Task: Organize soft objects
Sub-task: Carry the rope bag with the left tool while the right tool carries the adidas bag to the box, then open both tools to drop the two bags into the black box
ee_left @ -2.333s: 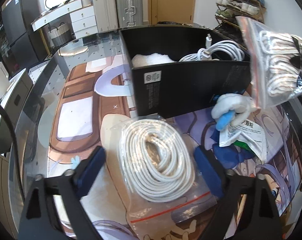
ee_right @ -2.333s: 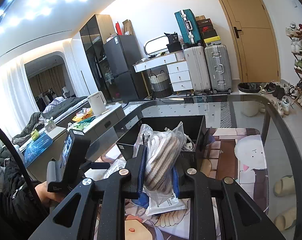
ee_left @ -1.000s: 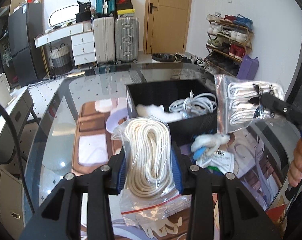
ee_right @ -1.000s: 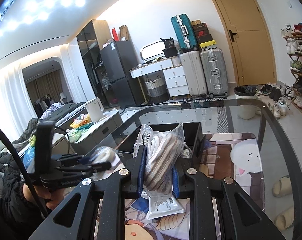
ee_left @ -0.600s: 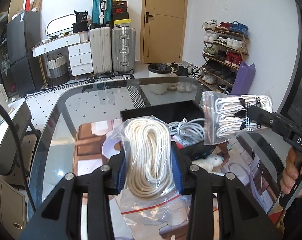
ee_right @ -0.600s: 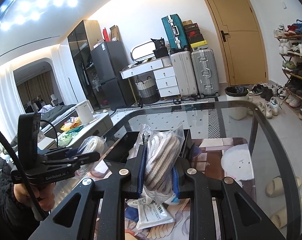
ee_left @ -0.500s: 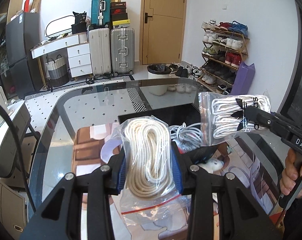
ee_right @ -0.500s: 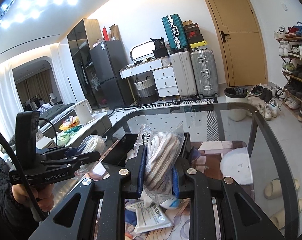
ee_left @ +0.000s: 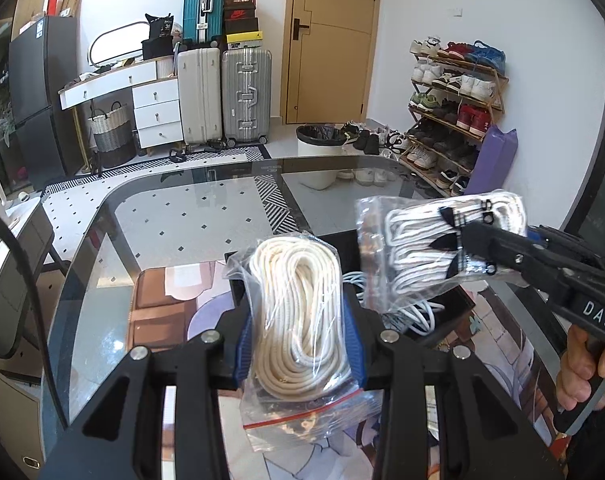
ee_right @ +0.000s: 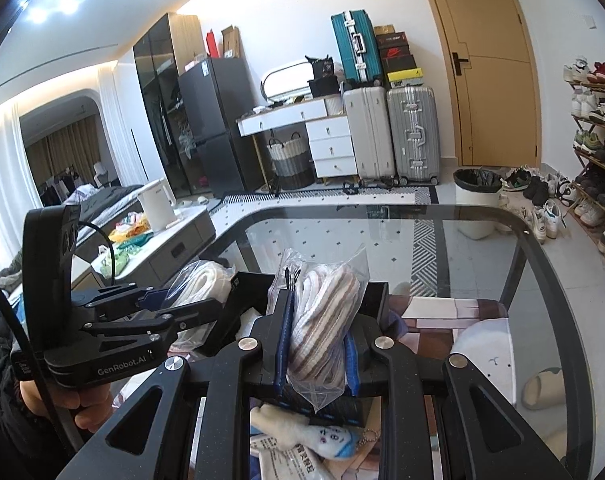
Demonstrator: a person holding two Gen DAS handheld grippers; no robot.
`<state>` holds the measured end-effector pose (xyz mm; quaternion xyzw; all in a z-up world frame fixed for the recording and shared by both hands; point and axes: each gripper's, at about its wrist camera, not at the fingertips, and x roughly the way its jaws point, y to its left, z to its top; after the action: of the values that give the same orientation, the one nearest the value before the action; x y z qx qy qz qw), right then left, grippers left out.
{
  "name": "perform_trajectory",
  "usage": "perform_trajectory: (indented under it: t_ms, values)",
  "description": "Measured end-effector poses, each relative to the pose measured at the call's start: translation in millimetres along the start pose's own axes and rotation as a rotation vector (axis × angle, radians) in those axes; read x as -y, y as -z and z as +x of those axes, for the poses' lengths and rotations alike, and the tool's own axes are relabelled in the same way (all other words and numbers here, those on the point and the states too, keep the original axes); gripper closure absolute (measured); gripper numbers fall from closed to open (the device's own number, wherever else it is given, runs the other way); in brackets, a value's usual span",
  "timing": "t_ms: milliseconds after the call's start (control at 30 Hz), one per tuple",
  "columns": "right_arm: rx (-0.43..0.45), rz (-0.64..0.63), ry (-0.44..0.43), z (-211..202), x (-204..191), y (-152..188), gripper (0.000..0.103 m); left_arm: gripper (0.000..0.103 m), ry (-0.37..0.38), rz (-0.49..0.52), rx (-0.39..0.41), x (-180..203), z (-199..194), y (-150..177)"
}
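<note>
The left tool (ee_left: 300, 344) is clenched on a clear zip bag of cream rope (ee_left: 298, 312), its blue pads (ee_left: 352, 340) pressing the coil from both sides; the bag's red-striped end hangs below the fingers. The right tool (ee_right: 316, 354) is clenched on a second clear bag of striped white cord (ee_right: 322, 320), held upright between its pads. Seen from the left tool, that second bag (ee_left: 434, 248) hangs just to its right, near the rope bag. Both bags are held above a black box (ee_right: 376, 296) that sits on the glass desk (ee_left: 174, 220) ahead of the tools, with loose white cable (ee_left: 418, 316) inside it. Below the right tool, a small white plush toy (ee_right: 322, 436) lies on the desk on a printed packet (ee_right: 286, 464).
</note>
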<state>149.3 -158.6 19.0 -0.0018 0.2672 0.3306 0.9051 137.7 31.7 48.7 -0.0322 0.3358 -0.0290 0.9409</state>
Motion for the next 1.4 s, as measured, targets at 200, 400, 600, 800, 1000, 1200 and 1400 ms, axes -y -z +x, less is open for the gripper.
perform_trajectory:
  t_ms: [200,400,600,800,1000,1200,1400]
  values:
    - [-0.067,-0.027,-0.009,29.6,-6.7,-5.0,0.081,0.066,-0.008,0.016,-0.019,3.2,16.3,-3.0]
    - [-0.124,-0.075,-0.007,51.4,-15.0,-3.8,0.081,0.066,-0.006,0.020,-0.028,2.8,25.5,-2.7]
    - [-0.200,-0.083,-0.010,78.7,-13.2,-8.6,0.081,0.066,-0.007,0.031,-0.029,4.4,29.7,-2.4]
    - [-0.225,-0.063,-0.026,91.5,-4.8,-6.6,0.081,0.066,-0.004,0.027,-0.050,3.0,39.4,-0.6]
    - [-0.254,-0.034,-0.044,101.3,5.5,-8.2,0.081,0.066,-0.014,0.030,-0.066,3.4,46.4,3.4]
    - [-0.282,-0.005,-0.062,118.1,11.3,-6.0,0.081,0.066,-0.051,0.083,-0.064,9.9,50.0,3.4]
    - [-0.261,-0.013,-0.065,119.4,13.5,-1.7,0.074,0.062,-0.064,0.091,-0.065,10.3,48.4,3.7]
